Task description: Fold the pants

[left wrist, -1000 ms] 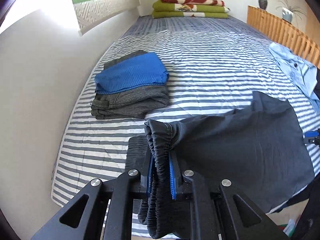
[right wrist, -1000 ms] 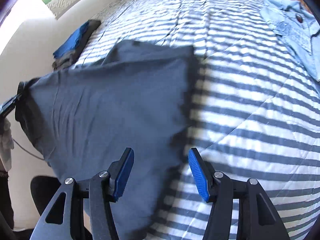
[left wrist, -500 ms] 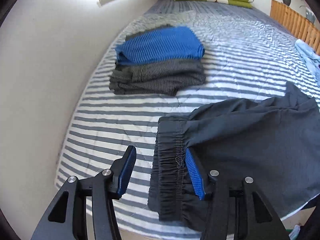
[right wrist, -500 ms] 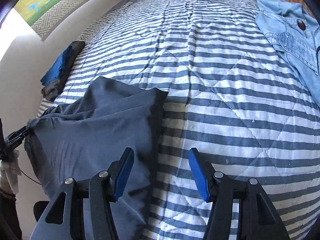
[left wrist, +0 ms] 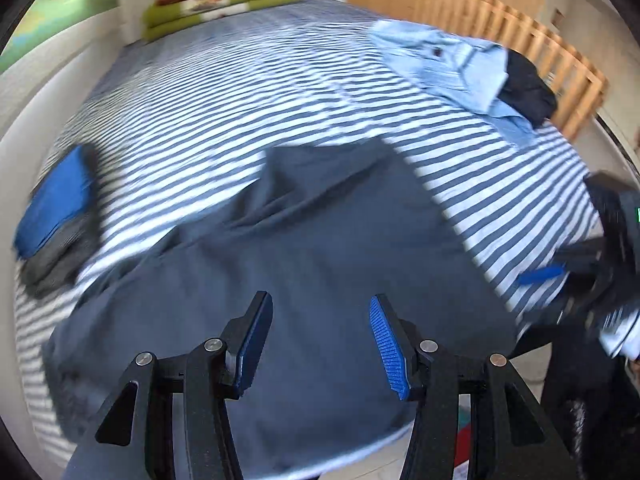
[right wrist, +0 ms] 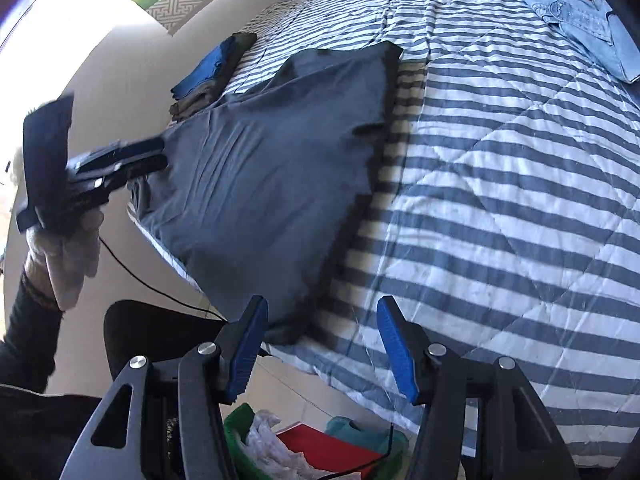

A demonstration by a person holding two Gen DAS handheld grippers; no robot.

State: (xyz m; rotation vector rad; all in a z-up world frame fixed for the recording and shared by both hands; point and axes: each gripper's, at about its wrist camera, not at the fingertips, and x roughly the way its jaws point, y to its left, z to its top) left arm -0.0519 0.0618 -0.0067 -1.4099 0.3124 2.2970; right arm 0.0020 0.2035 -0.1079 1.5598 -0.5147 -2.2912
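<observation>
Right wrist view, left to right. Gloved left hand (right wrist: 66, 248) holds the left claw (right wrist: 148, 156) just beside the near-left edge of the pants (right wrist: 272, 168); blurred, contact cannot be told. Below it a black cable (right wrist: 152, 284) runs toward the floor. Green bin (right wrist: 240, 424) on the floor at the bed's near edge: holds crumpled white plastic (right wrist: 268, 440); a red flat item (right wrist: 324, 446) and teal cloth (right wrist: 360, 430) lie beside or in it, cannot tell which. No readable writing on any of them.

Pants: dark grey, spread flat on the striped bed (right wrist: 500, 200) along its near-left edge, one corner hanging off. Folded stack (right wrist: 208, 72), blue piece on top, lies beyond the pants by the wall. Denim shirt (right wrist: 584, 12) far right on the bed, well apart from the pants.

Right claw (right wrist: 320, 348): open about halfway, nothing between the pads, poised over the bed's near edge just beside the pants' corner.

Left wrist view. Left claw (left wrist: 316, 340): about half open, empty, above the pants (left wrist: 320, 240). Right claw (left wrist: 552, 272) visible at the right edge, blurred. Folded green blankets (left wrist: 224, 4) at the far end of the bed. No labels or brands legible.
</observation>
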